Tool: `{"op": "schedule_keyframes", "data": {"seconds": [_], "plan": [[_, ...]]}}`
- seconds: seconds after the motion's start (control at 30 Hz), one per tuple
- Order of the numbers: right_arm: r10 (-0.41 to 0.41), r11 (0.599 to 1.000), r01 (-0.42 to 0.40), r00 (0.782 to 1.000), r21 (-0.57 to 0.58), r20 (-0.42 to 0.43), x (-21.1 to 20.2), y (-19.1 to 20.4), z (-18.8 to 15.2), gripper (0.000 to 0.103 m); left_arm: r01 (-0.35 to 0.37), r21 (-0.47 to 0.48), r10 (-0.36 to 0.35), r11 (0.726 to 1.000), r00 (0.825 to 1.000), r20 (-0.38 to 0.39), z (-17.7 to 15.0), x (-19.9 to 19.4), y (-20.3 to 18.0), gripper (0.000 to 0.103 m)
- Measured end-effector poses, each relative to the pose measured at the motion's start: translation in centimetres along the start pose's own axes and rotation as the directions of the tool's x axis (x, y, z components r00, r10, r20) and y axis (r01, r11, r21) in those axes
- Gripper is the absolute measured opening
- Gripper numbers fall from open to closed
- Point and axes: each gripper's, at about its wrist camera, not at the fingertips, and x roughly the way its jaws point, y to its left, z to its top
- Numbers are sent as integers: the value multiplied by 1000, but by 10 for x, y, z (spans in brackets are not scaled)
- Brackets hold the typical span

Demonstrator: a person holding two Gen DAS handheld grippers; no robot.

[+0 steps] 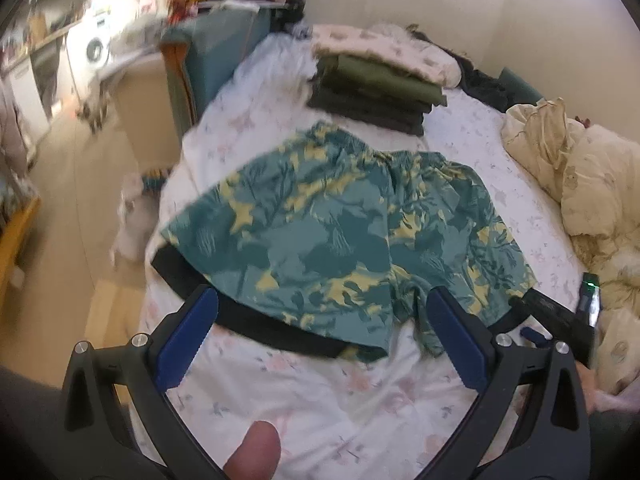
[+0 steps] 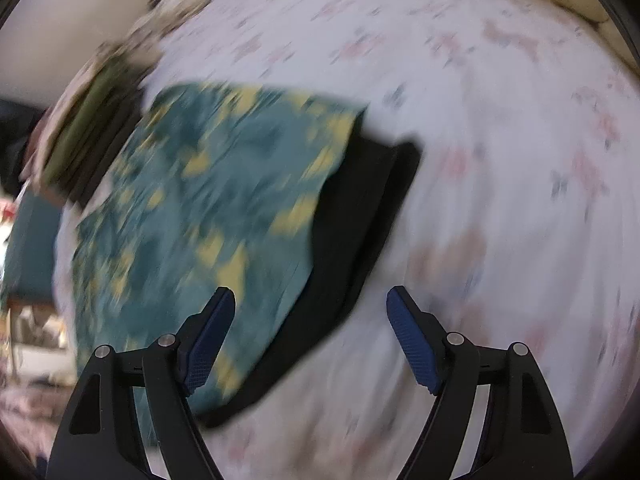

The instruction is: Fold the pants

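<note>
Left wrist view has the left claw point(image 1: 320, 308) gaping wide and holding nothing, with the shorts point(image 1: 340, 232) spread flat on the bed point(image 1: 312, 400) just ahead of its tips, over a black board point(image 1: 276, 330). Right wrist view, blurred, shows the right claw point(image 2: 311, 300) equally wide and empty, shorts point(image 2: 208, 208) ahead and left of it, a folded stack point(image 2: 86, 132) beyond them.

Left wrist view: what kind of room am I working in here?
Most likely a bedroom in a small home. The shorts lie on a bed with a floral sheet, a rumpled cream duvet sits beside them, and a washing machine stands in the background.
</note>
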Motion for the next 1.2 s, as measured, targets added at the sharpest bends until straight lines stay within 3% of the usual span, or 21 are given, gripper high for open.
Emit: {"op": "schedule_keyframes", "data": {"seconds": [0.1,0.27,0.33,0.4,0.47,0.6,0.67,0.73,0.77,0.8,0.83,0.9,0.93,1.0,1.1,1.2], "plan": [[-87,996,86,994,16,72,6,-13,23,80,-25,26,24,999,999,34,3,-5,-4,102],[-3,997,-6,993,76,116,10,-31,60,80,3,-26,-3,1000,1000,-6,4,3,4,102],[30,997,-38,992,64,120,10,-27,67,70,6,-34,-6,999,1000,-24,4,9,5,102],[74,997,-78,991,27,109,13,-21,74,34,1,-31,-2,1000,1000,-29,4,12,4,102],[111,994,-112,989,-2,96,17,-13,78,10,-7,-21,6,1000,1000,-24,4,13,3,102],[158,982,-136,972,-133,174,1,18,71,3,-1,-9,1,1000,1000,-17,5,12,0,102],[236,952,-187,954,-243,187,-14,40,62,3,-4,-11,4,1000,1000,-5,6,10,0,102],[354,878,-280,925,-388,135,-29,72,46,3,-4,-15,4,1000,1000,5,7,7,1,102],[407,836,-337,910,-433,78,-32,83,37,3,-3,-16,3,1000,1000,7,8,7,2,102],[460,770,-413,887,-487,-25,-32,100,22,3,-4,-17,4,1000,1000,11,8,6,2,102],[472,720,-451,876,-528,-104,-30,114,9,3,-4,-17,4,1000,1000,13,8,5,3,102],[422,646,-467,878,-604,-227,-20,134,-26,3,-6,-16,6,1000,1000,16,9,4,4,102],[390,644,-449,889,-619,-240,-13,136,-37,3,-5,-17,6,1000,1000,15,9,4,5,102],[357,688,-434,900,-582,-250,2,130,-45,3,5,-11,-5,1000,1000,-1,14,7,5,102],[353,748,-419,908,-515,-225,6,119,-38,3,26,30,-24,999,998,-65,32,19,1,102],[351,773,-393,919,-498,-180,-5,116,-33,3,83,26,-78,996,982,-171,65,53,-13,102]]}}
